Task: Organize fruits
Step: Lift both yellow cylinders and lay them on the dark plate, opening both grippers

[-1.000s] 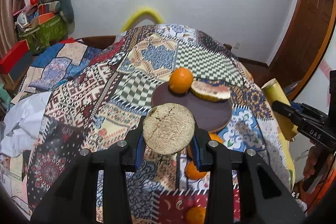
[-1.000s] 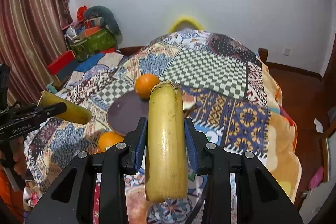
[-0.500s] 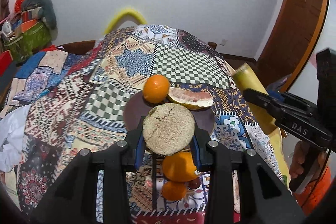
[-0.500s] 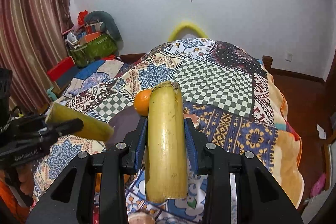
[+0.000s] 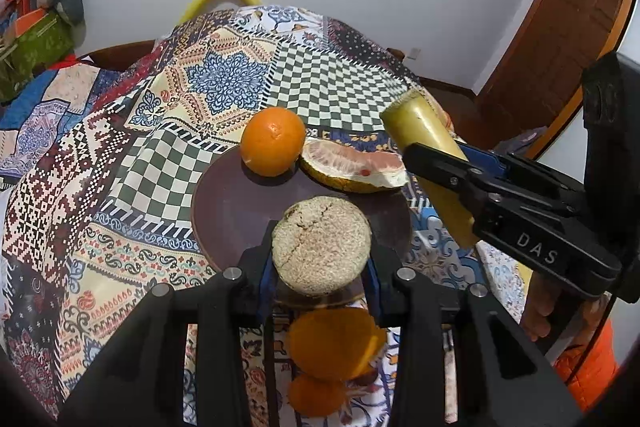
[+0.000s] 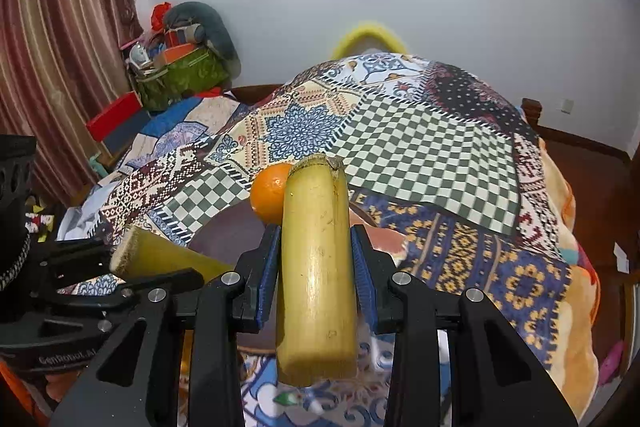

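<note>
Yellow cane piece (image 6: 316,267) sits clamped between the right gripper (image 6: 316,263) fingers (image 6: 267,267).

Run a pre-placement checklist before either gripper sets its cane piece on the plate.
1. Left gripper clamped on left cane piece: ok.
2. Right gripper clamped on right cane piece: ok.
3. Bare space on dark plate: ok, its near half is free.
4. Orange and pomelo wedge settled on the plate: ok.
5. Clearance between the two grippers: cannot tell.
6. Loose oranges off the plate: not ok.
</note>
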A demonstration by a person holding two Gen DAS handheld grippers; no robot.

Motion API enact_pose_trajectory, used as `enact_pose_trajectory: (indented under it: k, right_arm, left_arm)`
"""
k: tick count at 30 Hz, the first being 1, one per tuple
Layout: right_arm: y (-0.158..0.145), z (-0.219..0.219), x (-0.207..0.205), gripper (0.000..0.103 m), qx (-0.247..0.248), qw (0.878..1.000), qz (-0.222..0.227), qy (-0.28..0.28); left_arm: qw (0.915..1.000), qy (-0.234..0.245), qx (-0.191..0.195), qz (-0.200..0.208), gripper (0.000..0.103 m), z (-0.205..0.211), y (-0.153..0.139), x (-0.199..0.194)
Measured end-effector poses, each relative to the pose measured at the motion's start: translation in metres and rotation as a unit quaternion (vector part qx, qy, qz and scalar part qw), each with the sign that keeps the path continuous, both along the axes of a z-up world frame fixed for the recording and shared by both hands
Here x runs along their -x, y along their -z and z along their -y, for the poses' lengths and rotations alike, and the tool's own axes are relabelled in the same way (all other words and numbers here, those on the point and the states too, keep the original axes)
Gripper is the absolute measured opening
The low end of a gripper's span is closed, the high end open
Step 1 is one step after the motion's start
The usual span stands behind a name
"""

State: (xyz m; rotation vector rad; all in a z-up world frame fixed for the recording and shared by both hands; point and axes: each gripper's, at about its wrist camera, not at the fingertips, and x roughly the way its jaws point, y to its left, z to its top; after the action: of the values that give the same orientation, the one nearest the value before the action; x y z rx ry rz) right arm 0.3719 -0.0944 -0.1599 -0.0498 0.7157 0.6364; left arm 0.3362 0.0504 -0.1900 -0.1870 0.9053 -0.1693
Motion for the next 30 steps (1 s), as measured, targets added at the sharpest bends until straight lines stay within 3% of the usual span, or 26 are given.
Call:
enact_pose_trajectory:
  k: [13, 23, 30]
  right_arm:
    - [0.018, -0.026, -0.028, 0.032, 0.001, 0.999, -0.033, -0.025]
    - [0.039, -0.030, -0.038, 0.032, 0.022, 0.997, -0.070, -0.027]
    - [0.026, -0.022, -0.035, 0.032, 0.010, 0.998, -0.054, -0.023]
  left_arm:
    - [0.9993, -0.031, 0.018, 0.007, 0.038, -0.024, 0.007, -0.024]
    - [0.9987, -0.051, -0.008, -0.006, 0.048, -0.033, 0.019, -0.043]
    - [0.9986, -0.048, -0.017, -0.013, 0.051, -0.032, 0.023, -0.047]
